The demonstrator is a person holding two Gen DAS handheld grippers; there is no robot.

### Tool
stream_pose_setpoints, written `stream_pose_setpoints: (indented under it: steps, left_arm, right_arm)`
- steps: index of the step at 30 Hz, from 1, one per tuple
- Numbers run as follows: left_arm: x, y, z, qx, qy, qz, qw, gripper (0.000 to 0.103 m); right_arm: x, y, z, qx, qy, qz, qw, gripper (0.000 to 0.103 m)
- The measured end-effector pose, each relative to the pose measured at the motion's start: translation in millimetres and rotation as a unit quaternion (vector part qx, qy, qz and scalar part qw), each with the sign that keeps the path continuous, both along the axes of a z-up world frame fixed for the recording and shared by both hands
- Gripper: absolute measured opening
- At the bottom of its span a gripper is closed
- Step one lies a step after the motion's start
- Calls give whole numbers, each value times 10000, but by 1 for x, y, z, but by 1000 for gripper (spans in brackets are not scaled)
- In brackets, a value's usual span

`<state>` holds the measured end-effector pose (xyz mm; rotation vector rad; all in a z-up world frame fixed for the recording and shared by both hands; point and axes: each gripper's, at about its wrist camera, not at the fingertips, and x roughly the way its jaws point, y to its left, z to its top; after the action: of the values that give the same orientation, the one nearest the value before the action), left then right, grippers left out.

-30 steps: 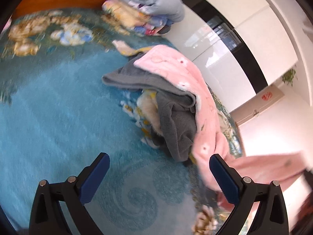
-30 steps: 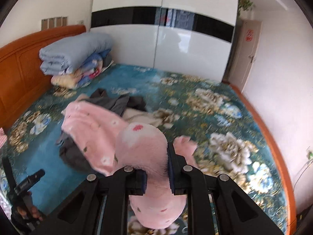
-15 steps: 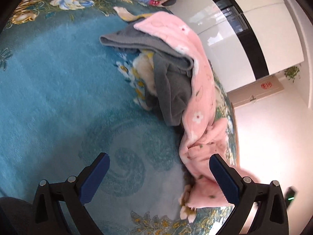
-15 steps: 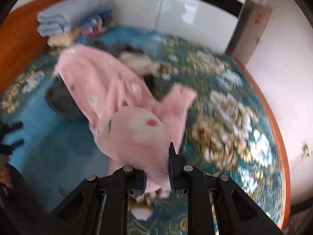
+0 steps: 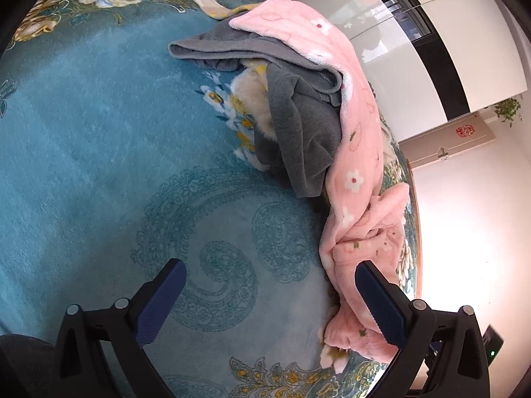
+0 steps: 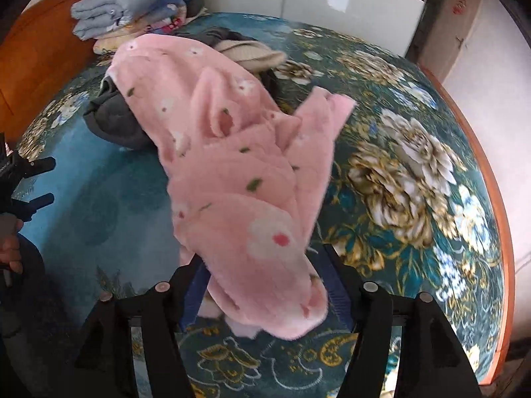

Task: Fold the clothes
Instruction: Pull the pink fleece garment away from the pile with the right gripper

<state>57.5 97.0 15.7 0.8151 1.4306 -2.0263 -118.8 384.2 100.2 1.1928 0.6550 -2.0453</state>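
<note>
My right tongs (image 6: pixel 265 285) sit wide around the pink fleece garment (image 6: pixel 232 179) — left tongs (image 5: pixel 268 298) gape wide over the bed (image 5: pixel 83 132), holding nothing.

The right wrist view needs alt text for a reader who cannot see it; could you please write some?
A pink garment fills the middle, its near end lying between the open fingers of the right tool. Its far end drapes over a grey garment on a teal floral bedspread. Folded bedding is stacked against the headboard.
</note>
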Motion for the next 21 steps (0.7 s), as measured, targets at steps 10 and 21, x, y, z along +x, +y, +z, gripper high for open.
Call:
stream_pose_setpoints:
  steps: [10,21]
  left_arm:
    - [53,19,62,-841,6,95,9964,103]
    - [106,22,74,-898,205,387,9950,103]
  right_arm:
    - [14,-127,-81,1416,328,854,9857,68]
    - [-17,-91,-45,496,-20,-72,9987,12]
